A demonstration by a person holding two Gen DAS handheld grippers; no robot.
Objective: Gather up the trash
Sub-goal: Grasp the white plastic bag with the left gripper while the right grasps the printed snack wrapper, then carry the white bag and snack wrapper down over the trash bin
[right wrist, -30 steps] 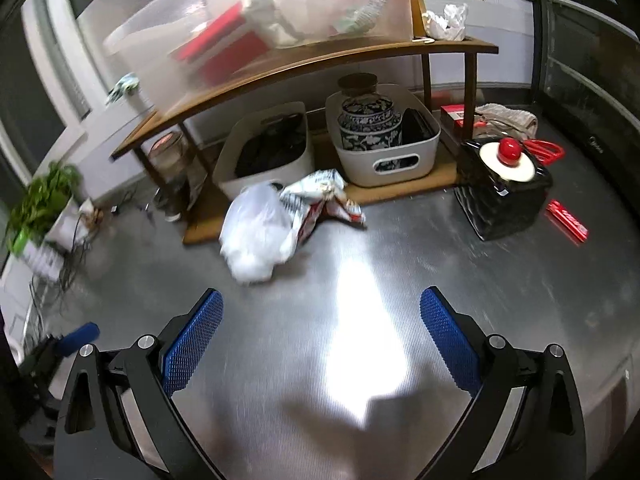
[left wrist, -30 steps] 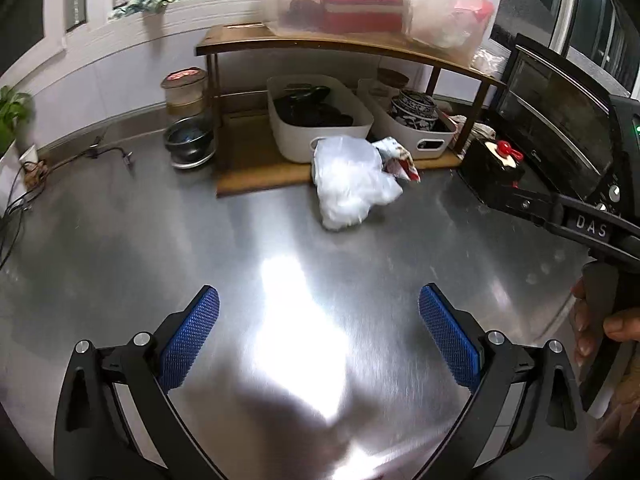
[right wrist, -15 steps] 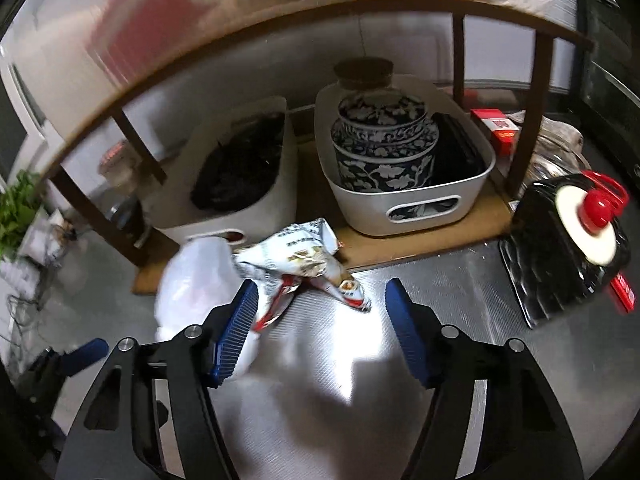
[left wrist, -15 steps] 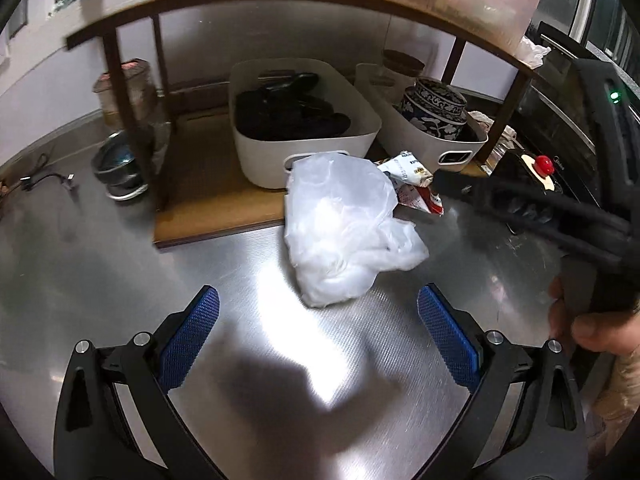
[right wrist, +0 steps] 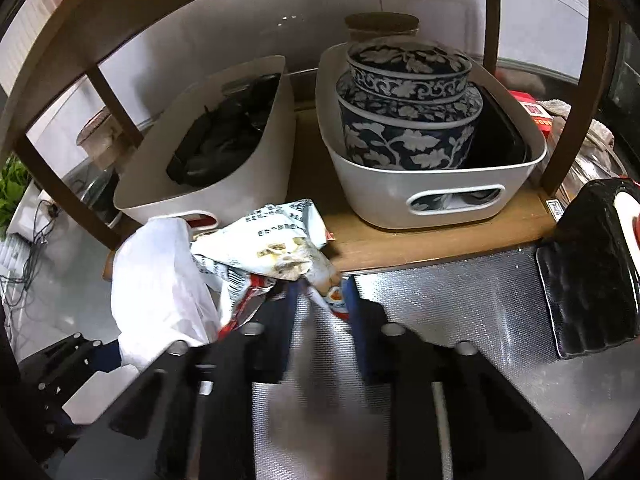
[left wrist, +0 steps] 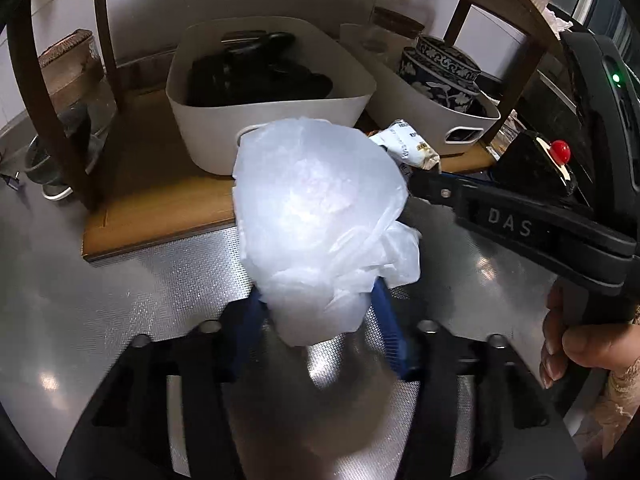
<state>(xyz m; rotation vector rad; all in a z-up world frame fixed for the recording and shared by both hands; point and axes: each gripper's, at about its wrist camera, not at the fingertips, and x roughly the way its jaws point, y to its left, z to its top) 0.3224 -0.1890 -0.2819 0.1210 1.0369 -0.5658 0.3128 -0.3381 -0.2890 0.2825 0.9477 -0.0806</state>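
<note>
Both grippers had come down and forward from over the bare bench to the trash at the shelf's foot. From the left wrist, the left gripper (left wrist: 320,320) was closing its jaws, blue pads pressing the lower end of the white plastic bag (left wrist: 316,208) on the steel bench (left wrist: 120,300). From the right wrist, the right gripper (right wrist: 320,300) was closing its jaws on the crumpled snack wrapper (right wrist: 272,252), which lay beside the bag against the wooden shelf base (right wrist: 420,240), before two white bins (right wrist: 400,196).
</note>
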